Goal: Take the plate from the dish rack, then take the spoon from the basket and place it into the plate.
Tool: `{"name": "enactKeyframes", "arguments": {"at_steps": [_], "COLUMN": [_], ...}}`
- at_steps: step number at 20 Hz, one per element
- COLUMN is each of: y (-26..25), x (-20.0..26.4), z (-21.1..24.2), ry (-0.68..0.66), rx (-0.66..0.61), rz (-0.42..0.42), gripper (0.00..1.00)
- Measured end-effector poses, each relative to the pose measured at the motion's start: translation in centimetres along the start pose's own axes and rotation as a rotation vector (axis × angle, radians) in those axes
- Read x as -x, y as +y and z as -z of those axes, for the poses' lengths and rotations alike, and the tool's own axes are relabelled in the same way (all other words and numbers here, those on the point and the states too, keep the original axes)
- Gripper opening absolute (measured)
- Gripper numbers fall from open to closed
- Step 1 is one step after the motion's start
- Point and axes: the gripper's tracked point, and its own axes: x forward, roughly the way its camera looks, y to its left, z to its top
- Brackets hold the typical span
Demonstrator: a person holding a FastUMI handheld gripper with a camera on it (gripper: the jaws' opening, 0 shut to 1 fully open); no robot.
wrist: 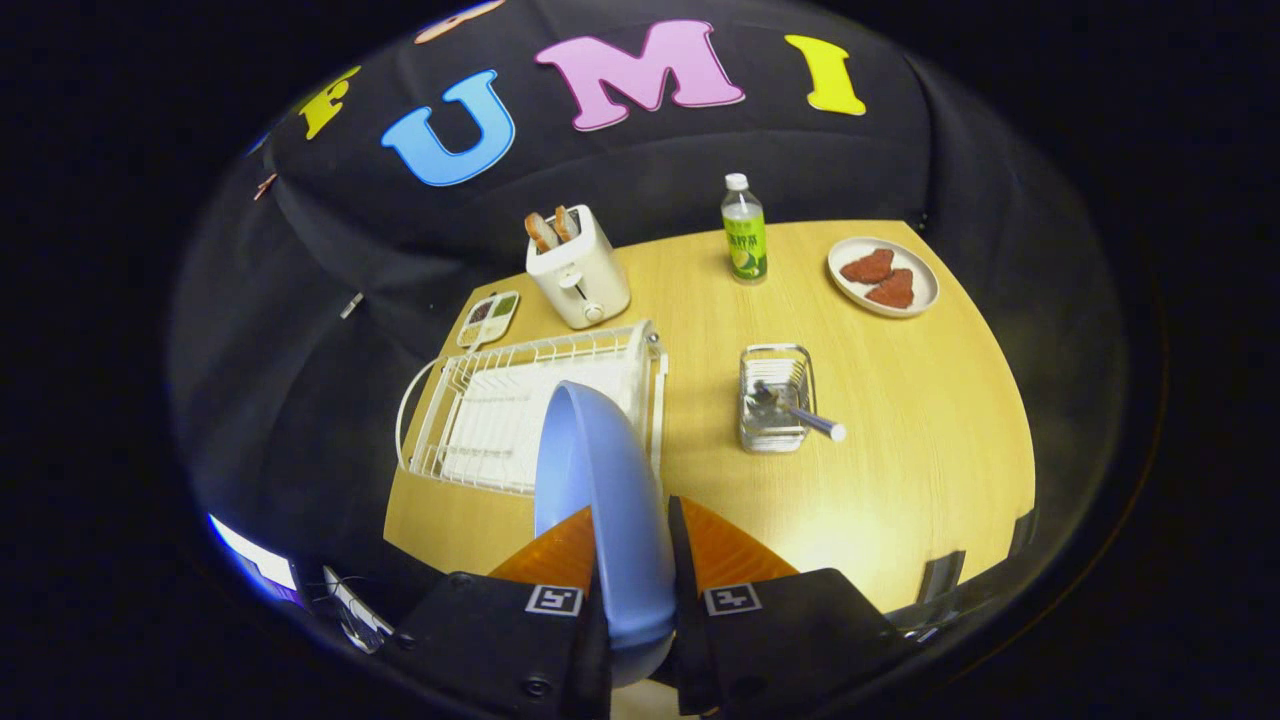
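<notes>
A light blue plate (600, 480) stands on edge between my two orange fingers (545, 555), held up above the table. My gripper (632, 545) is shut on its rim. Beyond and below the plate lies the white wire dish rack (480, 420), with no dishes in it. To the right of the rack stands a small clear basket (775, 400) holding a spoon (800, 412), whose handle sticks out over the basket's near right side.
On the wooden table (900, 420) beyond the rack stand a white toaster (577, 265) with bread slices, a small tray (488, 318) beside it, a green-labelled bottle (744, 232) and a plate with two reddish pieces (882, 276) at the far right.
</notes>
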Motion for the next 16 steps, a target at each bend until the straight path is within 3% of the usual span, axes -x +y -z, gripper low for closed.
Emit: {"name": "enactKeyframes", "arguments": {"at_steps": [7,13,16], "y": [-4.6,-5.4,-7.5], "x": [-1.4,-6.7,-7.9], "z": [8.0,10.9,11.6], "ry": [0.086,0.116,0.122], "rx": [-0.111,-0.24,-0.304], "rz": [-0.014,-0.159,-0.175], "gripper": [0.29,0.29,0.29]}}
